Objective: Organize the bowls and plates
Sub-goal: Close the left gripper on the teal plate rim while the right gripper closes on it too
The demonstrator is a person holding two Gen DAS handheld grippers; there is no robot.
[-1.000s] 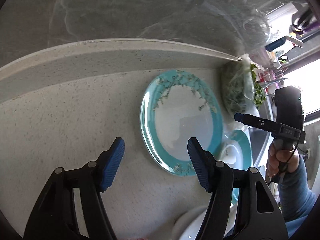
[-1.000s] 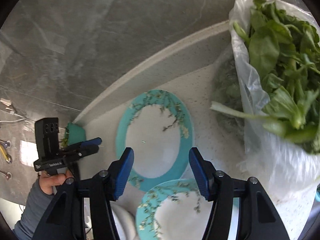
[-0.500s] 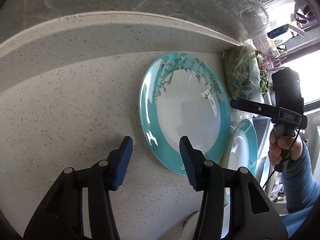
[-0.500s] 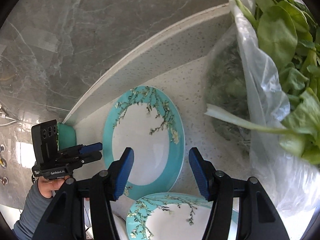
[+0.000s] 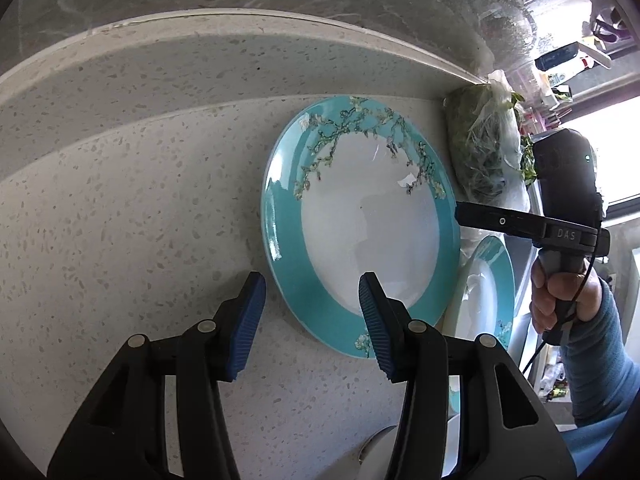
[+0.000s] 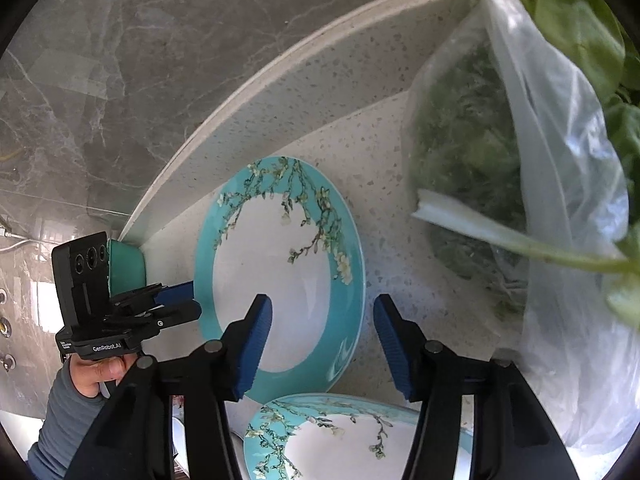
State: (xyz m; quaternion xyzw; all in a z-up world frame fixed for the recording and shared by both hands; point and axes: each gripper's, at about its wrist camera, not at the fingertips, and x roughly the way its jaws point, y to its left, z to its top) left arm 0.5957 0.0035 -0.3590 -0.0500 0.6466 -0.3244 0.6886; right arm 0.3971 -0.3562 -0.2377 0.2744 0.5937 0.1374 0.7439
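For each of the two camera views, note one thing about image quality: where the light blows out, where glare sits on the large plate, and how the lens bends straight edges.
Left wrist view: the window at right is blown out white, glare streaks the large plate along its left rim, and the counter ledge bows into an arc. Right wrist view: light is more even, the plastic bag shines pale, and the ledge curves likewise.

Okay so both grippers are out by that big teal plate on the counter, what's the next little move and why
Probably ease the left gripper forward so its open jaws straddle the near rim of the large teal plate, then close. Its right finger already overlaps that rim, the left finger is over bare counter, and nothing is held. The right gripper is open too, over the opposite side, with the smaller teal plate beneath it.
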